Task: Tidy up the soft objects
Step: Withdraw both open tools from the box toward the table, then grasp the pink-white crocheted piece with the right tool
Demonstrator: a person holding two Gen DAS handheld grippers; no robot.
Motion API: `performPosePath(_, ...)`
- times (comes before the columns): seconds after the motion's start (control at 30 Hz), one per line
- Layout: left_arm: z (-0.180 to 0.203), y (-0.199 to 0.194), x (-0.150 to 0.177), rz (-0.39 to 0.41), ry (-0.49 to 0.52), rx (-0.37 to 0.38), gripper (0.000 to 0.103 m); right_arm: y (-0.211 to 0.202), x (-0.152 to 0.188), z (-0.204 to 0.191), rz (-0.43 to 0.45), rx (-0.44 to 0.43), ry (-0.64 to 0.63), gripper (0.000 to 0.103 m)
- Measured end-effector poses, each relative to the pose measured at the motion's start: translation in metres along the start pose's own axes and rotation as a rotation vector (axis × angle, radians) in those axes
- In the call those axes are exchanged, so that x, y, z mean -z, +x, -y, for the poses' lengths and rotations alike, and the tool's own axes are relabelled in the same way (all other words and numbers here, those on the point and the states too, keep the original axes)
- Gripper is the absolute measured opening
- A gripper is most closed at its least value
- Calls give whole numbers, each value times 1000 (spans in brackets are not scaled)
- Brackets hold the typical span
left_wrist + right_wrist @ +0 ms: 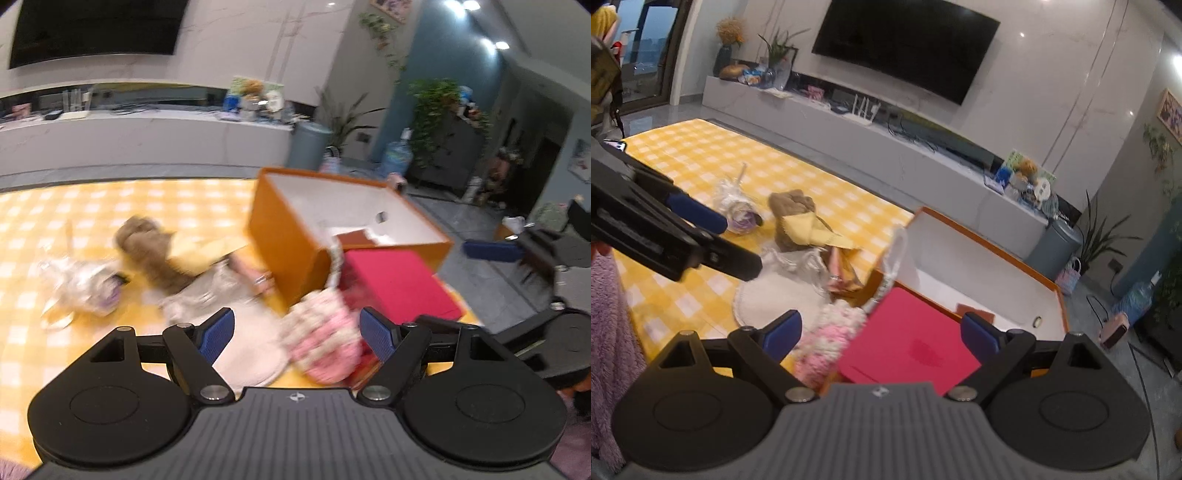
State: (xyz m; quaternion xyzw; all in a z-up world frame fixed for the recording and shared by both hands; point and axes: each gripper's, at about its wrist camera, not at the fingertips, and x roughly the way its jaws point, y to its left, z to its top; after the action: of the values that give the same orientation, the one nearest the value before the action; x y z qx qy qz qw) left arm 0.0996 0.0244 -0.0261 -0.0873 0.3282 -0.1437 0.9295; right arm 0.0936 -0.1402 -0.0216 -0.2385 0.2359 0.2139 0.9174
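Holding little, orange box (pixel 960 254) (white inside), nearly empty

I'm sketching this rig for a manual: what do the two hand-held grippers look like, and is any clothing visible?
Both hand-held grippers, left and right, look alike: black linkage arms with silver pivot bolts, blue ribbed finger pads, two round black discs and a ribbed grey body bearing a small emblem. A fuzzy lilac sleeve shows beside them.

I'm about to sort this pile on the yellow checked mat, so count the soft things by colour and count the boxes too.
Brown plush toy: 1
Pink and white fluffy bag: 1
White round fluffy mat: 1
Purple plush in clear wrap: 1
Orange cardboard box: 1
Red box: 1
Total: 6
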Motion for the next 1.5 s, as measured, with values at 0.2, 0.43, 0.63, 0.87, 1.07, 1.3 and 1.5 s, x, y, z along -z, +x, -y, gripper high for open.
performPosePath(0.2,-26,8,24,-46,-17,7,90,13,10,-30,28,19,-3,91)
performPosePath(0.43,-51,14,33,-66,-99,10,89,32,17,-58,5,6,-114,91)
performPosePath(0.63,-61,25,37,-86,-123,29,89,52,19,-67,-25,14,-156,90)
performPosePath(0.87,-63,42,42,-127,-95,-6,88,72,19,-71,-59,53,-225,84)
performPosePath(1.07,-62,51,40,-148,-79,-40,88,87,22,-92,-68,109,-462,77)
performPosePath(1.3,-67,67,32,-202,-58,-127,88,106,36,-99,-121,143,-580,56)
performPosePath(1.5,-69,92,21,-222,-34,-180,86,118,36,-95,-140,125,-561,40)
